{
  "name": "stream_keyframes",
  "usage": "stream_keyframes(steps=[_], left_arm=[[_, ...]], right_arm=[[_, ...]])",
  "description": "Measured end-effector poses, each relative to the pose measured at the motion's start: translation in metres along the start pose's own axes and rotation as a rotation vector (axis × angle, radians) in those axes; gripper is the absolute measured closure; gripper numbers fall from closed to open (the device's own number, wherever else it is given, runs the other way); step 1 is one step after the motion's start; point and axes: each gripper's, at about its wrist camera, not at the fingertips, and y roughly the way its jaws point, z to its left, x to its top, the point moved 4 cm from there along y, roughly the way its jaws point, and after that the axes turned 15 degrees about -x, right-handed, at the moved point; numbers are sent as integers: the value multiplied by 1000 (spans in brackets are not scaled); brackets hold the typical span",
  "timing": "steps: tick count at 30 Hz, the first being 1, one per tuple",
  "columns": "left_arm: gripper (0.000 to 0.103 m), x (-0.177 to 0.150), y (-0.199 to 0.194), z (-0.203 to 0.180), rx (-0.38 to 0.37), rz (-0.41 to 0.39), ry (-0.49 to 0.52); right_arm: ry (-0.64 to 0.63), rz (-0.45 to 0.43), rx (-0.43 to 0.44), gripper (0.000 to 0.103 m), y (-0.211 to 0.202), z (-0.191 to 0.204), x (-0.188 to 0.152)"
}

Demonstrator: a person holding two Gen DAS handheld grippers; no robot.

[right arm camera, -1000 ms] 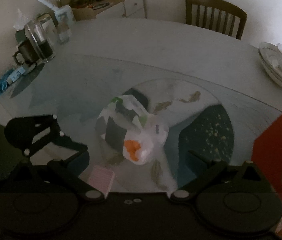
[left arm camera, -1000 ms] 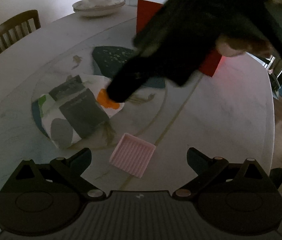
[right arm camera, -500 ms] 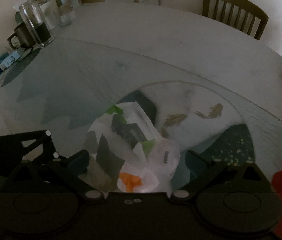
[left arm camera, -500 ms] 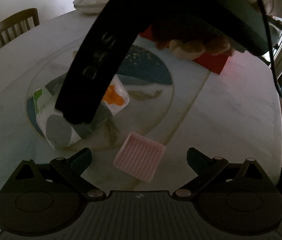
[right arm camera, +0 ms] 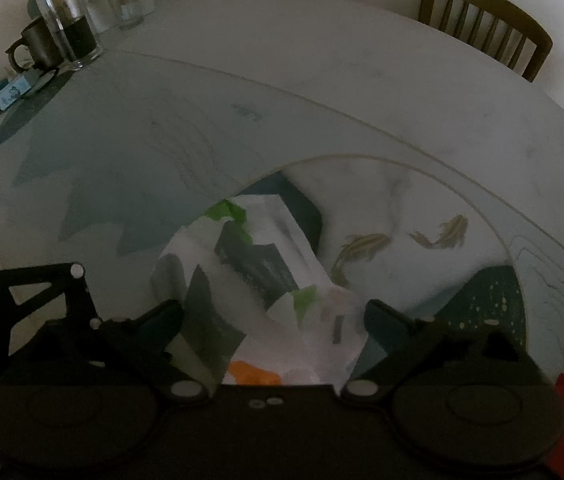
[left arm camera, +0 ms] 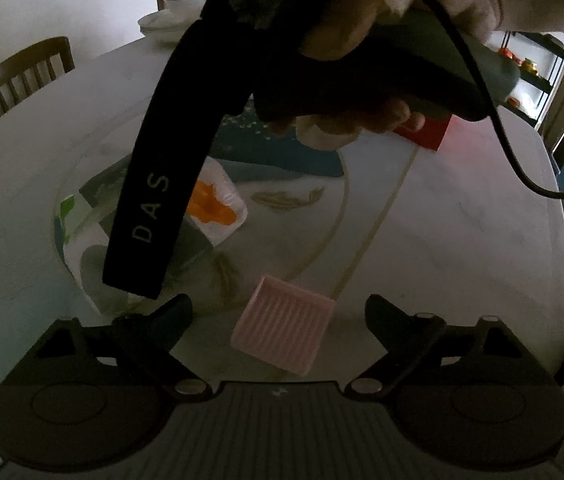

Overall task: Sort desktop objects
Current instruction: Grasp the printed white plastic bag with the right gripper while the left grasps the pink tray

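Pink and ribbed, a small square tray (left arm camera: 284, 334) is lying flat on the marble-patterned round table (left arm camera: 462, 240), directly between the spread fingers of the left gripper (left arm camera: 278, 316). Neither finger is touching it; the jaws are standing wide and have just been closing a little, with only the tray's far edge between the tips.

Beyond the tray, a crinkled white plastic package (right arm camera: 266, 280) printed in grey, green and orange is resting on the table's painted fish panel. The right gripper (right arm camera: 272, 316) is hanging over it, pointed steeply down, with the package lying between its two dark fingers. Those jaws are also wide and have just been narrowing slightly; the pads are not pressing the wrapper as far as the view shows. From the left wrist camera, the person's right hand (left arm camera: 362, 28) is wrapping around that gripper's grey handle, and one black finger (left arm camera: 154, 200) lettered "DAS" is reaching down across the package.

A red box (left arm camera: 426, 136) is sitting farther back, behind the hand. Stacked white dishes (left arm camera: 170, 16) and a wooden chair (left arm camera: 14, 80) are at the far edge. A glass jar (right arm camera: 66, 24) and a dark mug (right arm camera: 32, 48) are standing together at the table's far left in the right wrist view.
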Motion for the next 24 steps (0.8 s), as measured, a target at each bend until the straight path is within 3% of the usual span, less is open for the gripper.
stream_keyframes(steps=[5, 10, 15, 24], left_arm=[[23, -1, -3, -1, -5, 1, 20], [44, 1, -3, -6, -17, 7, 45], [56, 1, -3, -9, -20, 9, 54], [57, 1, -3, -10, 8, 3, 23]], right_arm=[[-4, 9, -1, 12, 3, 1, 0], [-1, 9, -1, 20, 3, -1, 0], [25, 5, 5, 30, 1, -7, -3], [85, -6, -17, 52, -6, -13, -8]])
